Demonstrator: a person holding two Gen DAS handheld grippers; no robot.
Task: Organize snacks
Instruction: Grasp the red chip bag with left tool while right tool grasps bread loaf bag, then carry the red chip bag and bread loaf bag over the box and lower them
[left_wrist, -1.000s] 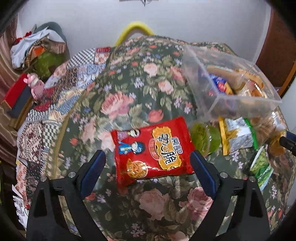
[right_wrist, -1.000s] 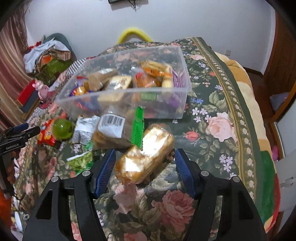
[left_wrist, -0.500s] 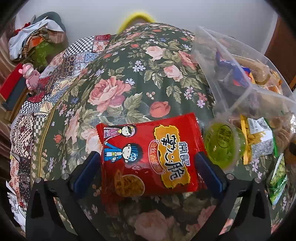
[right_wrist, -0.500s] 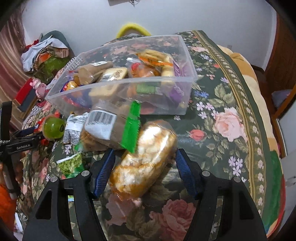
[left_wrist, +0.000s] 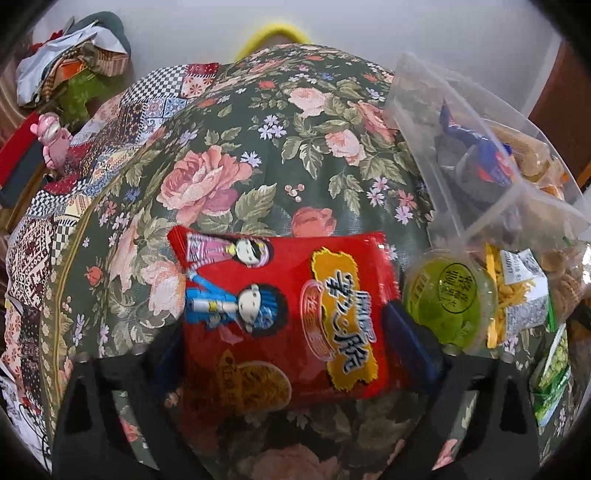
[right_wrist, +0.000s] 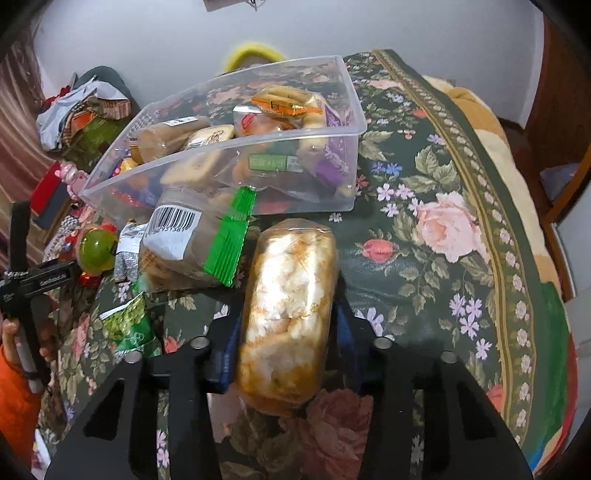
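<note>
We have our left gripper (left_wrist: 291, 343) closed on the red snack packet (left_wrist: 284, 314), its blue pads (left_wrist: 406, 339) pressing the packet's left and right edges above the floral cloth (left_wrist: 229, 177); just right of the packet sits a green jelly cup (left_wrist: 448, 299), with a yellow-and-silver sachet (left_wrist: 517, 299) beside it and a green packet (left_wrist: 550, 373) nearer, at the right edge. Our right gripper (right_wrist: 286, 343) clamps the clear-wrapped bread roll (right_wrist: 288, 314) (pale crumb, browned crust) by its sides; the roll lies lengthwise, pointing far. Just left of it rests a barcoded biscuit bag (right_wrist: 192, 243) with a green seal, leaning against the near wall of the clear plastic bin (right_wrist: 347, 110); the bin stands further off, already heaped with wrapped snacks. A small green packet (right_wrist: 129, 325) lies near left; the jelly cup shows far left.
</note>
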